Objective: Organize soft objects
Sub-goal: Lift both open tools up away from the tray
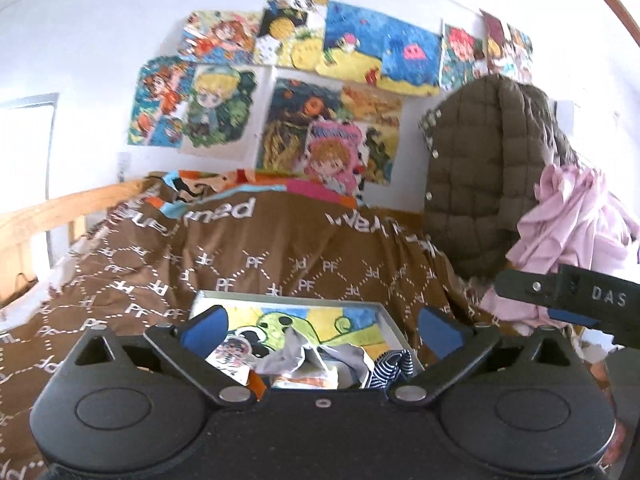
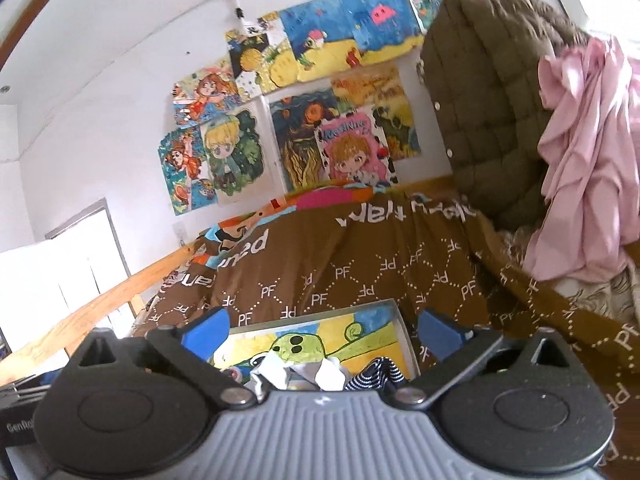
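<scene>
A shallow box with a painted yellow and green bottom lies on the brown bed cover. In it are a grey cloth, a navy striped cloth and small printed items. My left gripper is open and empty just above the box's near end. My right gripper is open and empty over the same box, above a white cloth and the striped cloth. The right gripper's body shows at the right of the left wrist view.
A quilted olive jacket and a pink garment hang at the bed's right end. A bright orange and pink blanket lies at the far side. A wooden bed rail runs along the left. Drawings cover the wall.
</scene>
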Action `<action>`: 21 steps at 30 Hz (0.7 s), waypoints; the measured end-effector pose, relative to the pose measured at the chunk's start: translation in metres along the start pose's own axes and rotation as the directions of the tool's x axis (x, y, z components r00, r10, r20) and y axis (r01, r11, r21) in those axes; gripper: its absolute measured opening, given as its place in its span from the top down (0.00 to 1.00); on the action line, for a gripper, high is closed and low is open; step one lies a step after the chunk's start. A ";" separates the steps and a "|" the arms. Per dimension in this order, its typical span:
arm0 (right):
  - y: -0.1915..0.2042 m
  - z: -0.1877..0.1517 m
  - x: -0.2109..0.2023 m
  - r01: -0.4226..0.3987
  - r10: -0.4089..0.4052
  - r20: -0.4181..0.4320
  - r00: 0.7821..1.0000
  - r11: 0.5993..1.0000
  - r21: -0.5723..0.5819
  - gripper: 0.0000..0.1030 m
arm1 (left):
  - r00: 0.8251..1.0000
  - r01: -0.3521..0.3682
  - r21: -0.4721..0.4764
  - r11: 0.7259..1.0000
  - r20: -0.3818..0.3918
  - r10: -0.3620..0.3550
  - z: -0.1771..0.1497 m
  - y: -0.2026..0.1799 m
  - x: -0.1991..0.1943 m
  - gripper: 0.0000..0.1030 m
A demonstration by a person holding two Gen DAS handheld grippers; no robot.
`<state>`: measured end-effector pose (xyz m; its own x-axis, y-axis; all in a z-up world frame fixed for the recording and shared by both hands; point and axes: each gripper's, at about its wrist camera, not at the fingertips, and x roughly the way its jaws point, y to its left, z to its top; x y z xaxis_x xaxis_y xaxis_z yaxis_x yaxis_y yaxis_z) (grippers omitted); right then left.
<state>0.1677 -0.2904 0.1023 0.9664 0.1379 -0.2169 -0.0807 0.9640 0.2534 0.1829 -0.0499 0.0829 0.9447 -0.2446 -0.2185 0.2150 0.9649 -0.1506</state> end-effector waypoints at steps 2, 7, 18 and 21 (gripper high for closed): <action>0.006 -0.002 -0.010 0.004 -0.004 0.001 1.000 1.000 -0.022 0.00 | 1.000 -0.012 -0.011 1.000 0.018 0.012 -0.001 0.002 -0.012 0.01; 0.020 -0.010 -0.029 -0.002 0.002 0.003 1.000 0.998 -0.057 0.00 | 0.998 -0.041 -0.025 0.999 0.050 0.042 -0.002 0.003 -0.038 0.01; 0.033 -0.029 -0.066 -0.029 0.032 0.030 0.999 0.995 -0.092 0.00 | 0.992 -0.090 -0.024 0.996 0.084 0.091 -0.010 0.004 -0.081 0.01; 0.036 -0.034 -0.076 -0.040 0.045 0.049 0.998 0.994 -0.103 0.00 | 0.992 -0.093 -0.013 0.996 0.080 0.094 -0.013 0.004 -0.092 0.01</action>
<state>0.0828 -0.2581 0.0955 0.9727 0.1696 -0.1586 -0.1436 0.9761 0.1633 0.0935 -0.0252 0.0896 0.9775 -0.1443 -0.1540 0.1226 0.9822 -0.1423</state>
